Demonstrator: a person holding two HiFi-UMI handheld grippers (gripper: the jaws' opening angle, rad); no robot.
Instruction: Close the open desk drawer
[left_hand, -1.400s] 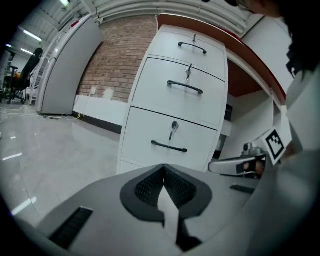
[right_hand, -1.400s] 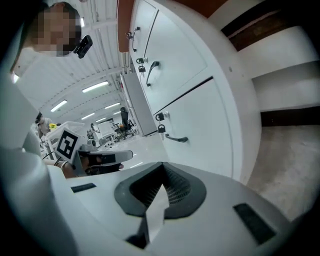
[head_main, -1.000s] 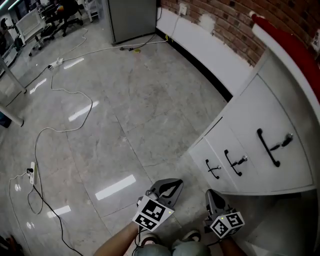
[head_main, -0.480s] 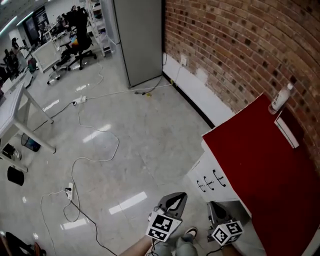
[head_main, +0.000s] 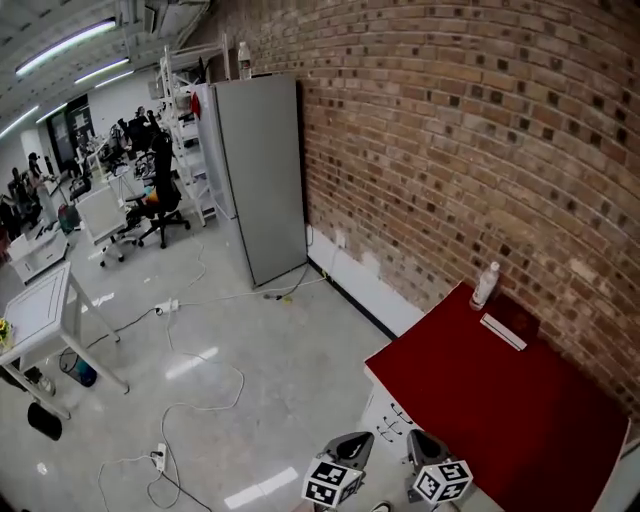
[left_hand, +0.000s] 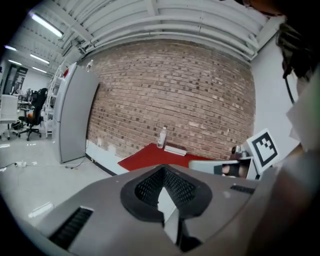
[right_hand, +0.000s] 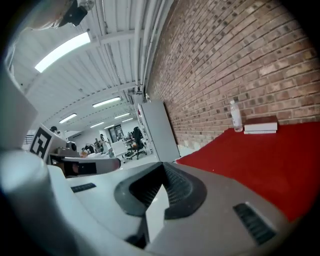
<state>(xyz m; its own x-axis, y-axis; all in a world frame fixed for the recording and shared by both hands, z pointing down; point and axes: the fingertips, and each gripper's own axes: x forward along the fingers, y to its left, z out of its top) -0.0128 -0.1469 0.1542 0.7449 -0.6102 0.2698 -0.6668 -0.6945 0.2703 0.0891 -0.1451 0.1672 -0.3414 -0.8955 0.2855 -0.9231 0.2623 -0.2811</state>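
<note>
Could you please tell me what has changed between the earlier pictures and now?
The head view has swung up from the floor and the drawers to the red desk top, the bottle and the brick wall; the desk top now looks farther off. Nothing was taken hold of or let go. The left tongs and right tongs stay low, side by side, shut and empty.

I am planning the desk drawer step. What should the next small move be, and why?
Probably tilt the view down to the drawer fronts first: left gripper and right gripper hang beside the red desk top, jaws together, empty, and no open drawer shows.
</note>
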